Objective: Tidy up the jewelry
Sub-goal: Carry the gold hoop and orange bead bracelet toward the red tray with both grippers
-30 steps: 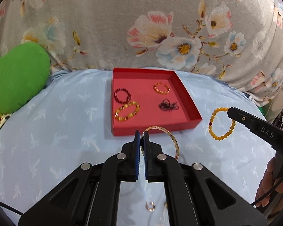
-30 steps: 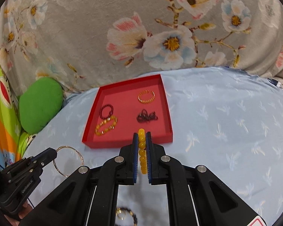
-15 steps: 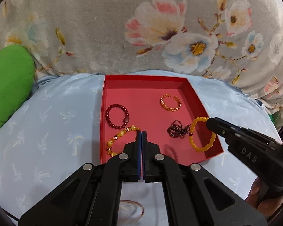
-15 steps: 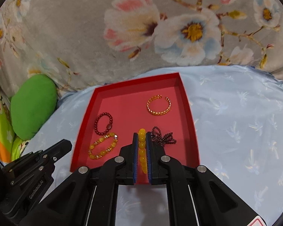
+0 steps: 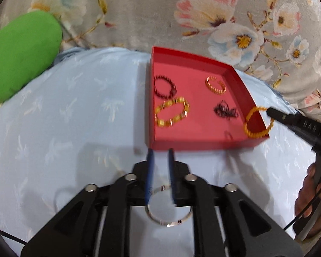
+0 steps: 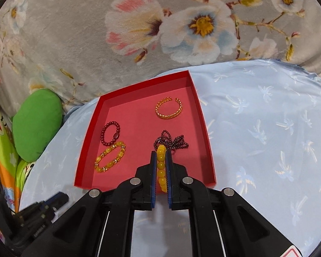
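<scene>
A red tray (image 5: 205,144) (image 6: 208,141) on the light blue cloth holds a dark red bead bracelet (image 5: 164,86), a yellow bead bracelet (image 5: 172,112), a gold open bangle (image 5: 215,85) and a dark bead cluster (image 5: 225,111). My right gripper (image 6: 161,155) is shut on a yellow bead bracelet (image 6: 161,167) and holds it over the tray's near right corner, as the left wrist view shows (image 5: 257,121). My left gripper (image 5: 160,152) is open just before the tray's front wall. A thin metal bangle (image 5: 169,212) lies on the cloth under it.
A green cushion (image 5: 21,55) (image 6: 37,126) lies left of the tray. A grey floral blanket (image 5: 160,10) rises behind it. A colourful printed item (image 6: 0,150) is at the far left in the right wrist view.
My left gripper has opened, pulled back from the tray and the thin bangle now lies on the cloth below it. My right gripper has carried the yellow bracelet lower over the tray's corner.
</scene>
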Demonstrator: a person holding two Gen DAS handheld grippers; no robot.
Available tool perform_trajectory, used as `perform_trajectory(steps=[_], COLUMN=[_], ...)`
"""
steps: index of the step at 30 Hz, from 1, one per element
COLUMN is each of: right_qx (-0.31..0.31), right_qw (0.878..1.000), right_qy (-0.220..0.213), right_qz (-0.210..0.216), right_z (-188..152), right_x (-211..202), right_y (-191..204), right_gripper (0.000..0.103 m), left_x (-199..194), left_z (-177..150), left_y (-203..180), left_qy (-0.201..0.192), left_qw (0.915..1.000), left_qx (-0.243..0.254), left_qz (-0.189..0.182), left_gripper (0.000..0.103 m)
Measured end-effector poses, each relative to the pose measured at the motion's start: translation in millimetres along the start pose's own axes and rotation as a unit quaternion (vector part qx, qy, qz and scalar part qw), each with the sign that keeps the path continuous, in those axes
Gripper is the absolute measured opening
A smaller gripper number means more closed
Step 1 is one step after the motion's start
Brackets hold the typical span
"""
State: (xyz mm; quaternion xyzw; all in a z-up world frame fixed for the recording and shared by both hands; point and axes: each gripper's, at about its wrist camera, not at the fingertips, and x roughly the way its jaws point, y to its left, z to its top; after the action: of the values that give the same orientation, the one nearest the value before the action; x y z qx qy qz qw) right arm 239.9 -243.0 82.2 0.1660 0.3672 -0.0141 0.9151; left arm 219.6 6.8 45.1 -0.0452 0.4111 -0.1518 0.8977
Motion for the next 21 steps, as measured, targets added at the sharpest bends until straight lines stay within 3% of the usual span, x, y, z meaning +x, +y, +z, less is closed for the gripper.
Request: perform_trajectory(steps=[1,2,8,13,18,21], right_qx=[-0.005,-0.007,-0.012,-0.016,-0.013,-0.013], right_qw=[1.000,1.000,1.000,1.000,1.000,1.000], right_qy=[-0.006,-0.009,-0.013,-0.008,-0.008,-0.008], right_qz=[-0.003,-0.004,0.000,-0.002,0.000,0.000], right_z=[-2.9,-4.9,-17.8,-23.4,-24.8,-24.5], right_x=[-7.7,-13.0,-34.6,-34.6,-34.8,-34.7], right_y=[1.4,2.1,8.0,10.6,10.0,9.4], right_gripper=[0.008,0.008,0.008,0.008,0.008,0.008], left_x=[-1.1,-1.9,9.7,15.7,25.1,24.8], left_z=[-7.2,-14.5,-45.2,-54.9,-58.8,-58.6], left_y=[-0.5,-2.2,-14.0,-20.2,-29.4,-29.0], left_qy=[0.004,0.006,0.030,0.036,0.035,0.030], left_qw=[1.0000,0.9999,0.9987,0.9986,0.9973,0.9974], left_qx=[0.002,0.007,0.034,0.036,0.057,0.057], left_qz=[0.003,0.006,0.024,0.015,0.031,0.033], left_gripper=[0.037,0.042,0.055,0.069,0.067,0.059])
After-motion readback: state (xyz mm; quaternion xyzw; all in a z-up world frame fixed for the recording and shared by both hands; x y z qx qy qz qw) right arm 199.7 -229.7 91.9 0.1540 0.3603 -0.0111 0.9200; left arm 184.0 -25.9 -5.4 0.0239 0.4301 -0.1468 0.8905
